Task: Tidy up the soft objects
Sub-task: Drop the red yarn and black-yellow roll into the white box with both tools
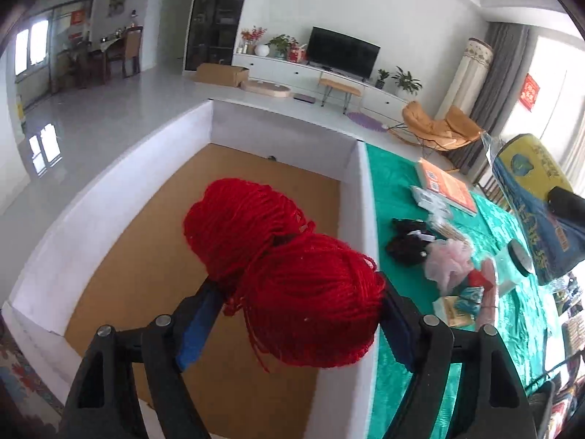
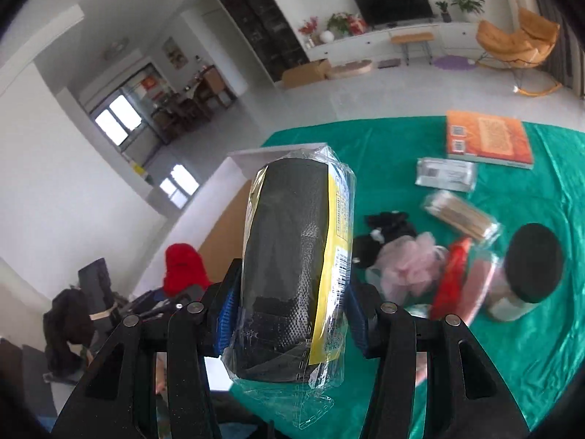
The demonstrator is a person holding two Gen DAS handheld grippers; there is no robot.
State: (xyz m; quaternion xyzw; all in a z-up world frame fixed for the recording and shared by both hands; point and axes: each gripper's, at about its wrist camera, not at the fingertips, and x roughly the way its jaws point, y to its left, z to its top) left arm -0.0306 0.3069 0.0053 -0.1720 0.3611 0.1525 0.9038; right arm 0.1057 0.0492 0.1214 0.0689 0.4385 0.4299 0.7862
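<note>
Left wrist view: the left gripper (image 1: 296, 307) was clamped, jaws wide, on a double ball of red yarn (image 1: 281, 274), held above the white-walled box (image 1: 120, 197) with its brown floor. Right wrist view: the right gripper (image 2: 289, 314) was closed about halfway on a plastic-wrapped black roll (image 2: 292, 263), held over the green cloth (image 2: 504, 329) near a pink mesh puff (image 2: 409, 259) and an orange book (image 2: 486, 139).
</note>
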